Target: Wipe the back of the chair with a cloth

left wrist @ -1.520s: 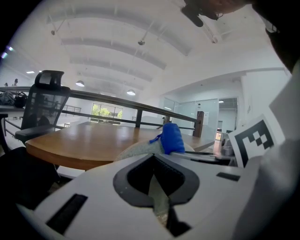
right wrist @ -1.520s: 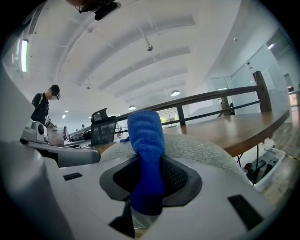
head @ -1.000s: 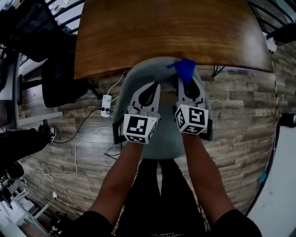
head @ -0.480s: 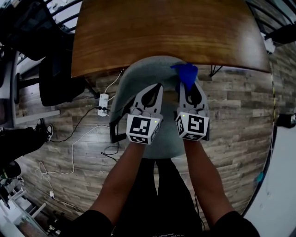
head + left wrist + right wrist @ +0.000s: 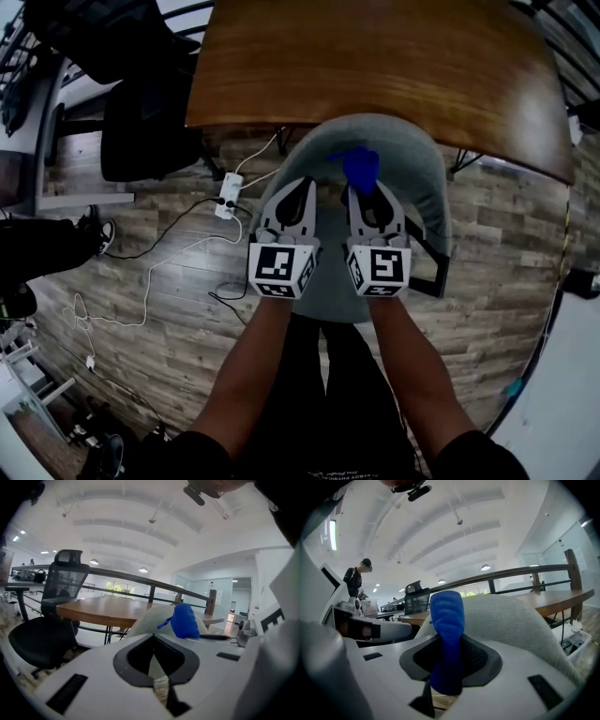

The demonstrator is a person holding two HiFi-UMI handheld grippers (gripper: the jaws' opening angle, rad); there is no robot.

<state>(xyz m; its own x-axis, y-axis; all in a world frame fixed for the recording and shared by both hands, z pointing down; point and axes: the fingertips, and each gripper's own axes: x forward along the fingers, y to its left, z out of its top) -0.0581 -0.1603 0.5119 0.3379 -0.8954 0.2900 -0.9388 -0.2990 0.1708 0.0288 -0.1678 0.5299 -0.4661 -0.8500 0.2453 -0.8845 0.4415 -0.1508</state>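
Right gripper [image 5: 362, 190]: I hold it clamped on the blue fleecy cloth [image 5: 359, 166], which sits over the top of the grey upholstered chair back [image 5: 417, 169].
Left gripper [image 5: 302, 192]: jaws together, empty, just beside.
Progress: I judge the wiping is at an early stage, with most of the back left to do.

Wooden table [image 5: 375, 56] across top of head view. Black mesh office chair [image 5: 141, 127] at its left end, on wood-plank floor [image 5: 497, 234]. White power strip [image 5: 228, 195] on floor just below table edge, black plugs in, white cable [image 5: 155, 281] snaking off left. Dark railing [image 5: 136, 579] behind table. Person [image 5: 358, 581] standing in far background, right gripper view.
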